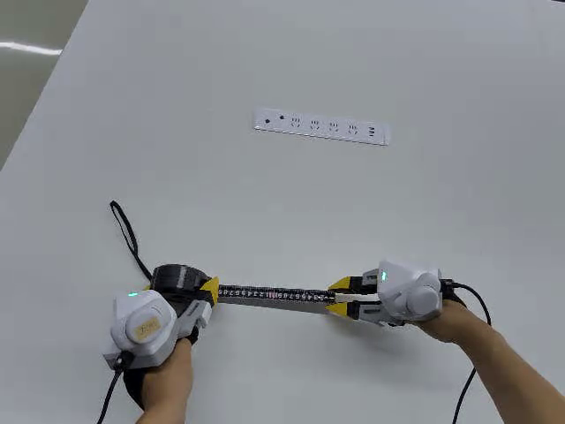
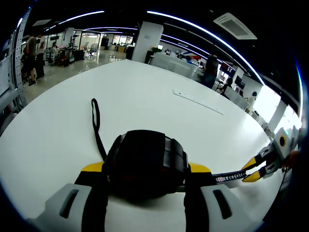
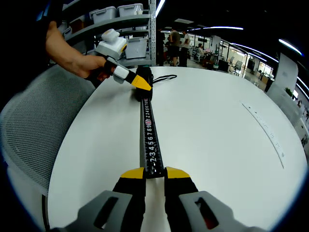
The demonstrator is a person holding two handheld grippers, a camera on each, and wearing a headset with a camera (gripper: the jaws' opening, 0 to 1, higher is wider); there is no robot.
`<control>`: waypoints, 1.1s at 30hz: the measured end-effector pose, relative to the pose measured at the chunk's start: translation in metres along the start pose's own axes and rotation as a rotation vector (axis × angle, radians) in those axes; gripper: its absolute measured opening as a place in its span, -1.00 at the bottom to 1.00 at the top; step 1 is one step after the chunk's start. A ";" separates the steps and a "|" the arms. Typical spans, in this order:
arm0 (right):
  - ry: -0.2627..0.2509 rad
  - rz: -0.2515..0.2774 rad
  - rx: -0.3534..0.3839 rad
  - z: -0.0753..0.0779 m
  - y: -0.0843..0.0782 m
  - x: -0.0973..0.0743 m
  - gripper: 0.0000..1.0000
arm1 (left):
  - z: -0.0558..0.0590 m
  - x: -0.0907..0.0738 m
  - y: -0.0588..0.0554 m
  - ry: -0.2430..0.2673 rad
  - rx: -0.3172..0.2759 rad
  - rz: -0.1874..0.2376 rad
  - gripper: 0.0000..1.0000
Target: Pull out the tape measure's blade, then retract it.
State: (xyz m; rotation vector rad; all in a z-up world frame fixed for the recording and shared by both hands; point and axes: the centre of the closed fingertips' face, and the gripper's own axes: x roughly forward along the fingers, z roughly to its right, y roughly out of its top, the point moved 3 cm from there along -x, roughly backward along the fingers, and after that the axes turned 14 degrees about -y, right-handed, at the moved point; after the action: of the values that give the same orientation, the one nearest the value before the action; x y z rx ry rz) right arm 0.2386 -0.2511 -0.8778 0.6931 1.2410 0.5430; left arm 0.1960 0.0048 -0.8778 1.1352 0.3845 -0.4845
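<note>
The black tape measure case [image 1: 177,281] lies on the white table near the front left, its black wrist strap [image 1: 126,231] trailing away behind it. My left gripper [image 1: 205,296] is shut on the case [image 2: 145,162], yellow tips at its sides. The dark blade [image 1: 274,294] with white numbers runs out to the right, flat over the table. My right gripper [image 1: 340,297] is shut on the blade's end [image 3: 153,169]; the blade [image 3: 147,128] stretches away to the case [image 3: 145,87] and the left gripper [image 3: 135,81]. The right gripper [image 2: 256,169] appears at the blade's far end [image 2: 231,177].
A white power strip [image 1: 321,125] lies flat further back on the table [image 1: 424,221]. The table's left edge [image 1: 40,97] drops to the floor. A mesh chair back [image 3: 34,140] stands by the table's side. Shelves and people are far behind.
</note>
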 end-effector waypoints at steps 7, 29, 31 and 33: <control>0.003 0.002 -0.001 -0.001 0.002 0.002 -0.76 | 0.000 0.000 0.001 -0.001 0.002 0.002 0.22; 0.012 0.007 -0.001 -0.002 0.008 0.009 -0.76 | 0.000 0.000 0.000 -0.002 0.001 -0.001 0.22; 0.012 0.008 0.000 -0.002 0.008 0.010 -0.76 | 0.000 0.000 0.000 -0.002 0.002 -0.001 0.22; 0.013 0.008 -0.001 -0.003 0.009 0.011 -0.76 | 0.000 -0.001 0.001 -0.003 0.003 -0.001 0.22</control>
State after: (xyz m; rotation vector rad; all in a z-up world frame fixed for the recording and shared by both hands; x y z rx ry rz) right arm 0.2386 -0.2373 -0.8789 0.6945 1.2506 0.5552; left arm 0.1959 0.0046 -0.8769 1.1372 0.3818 -0.4875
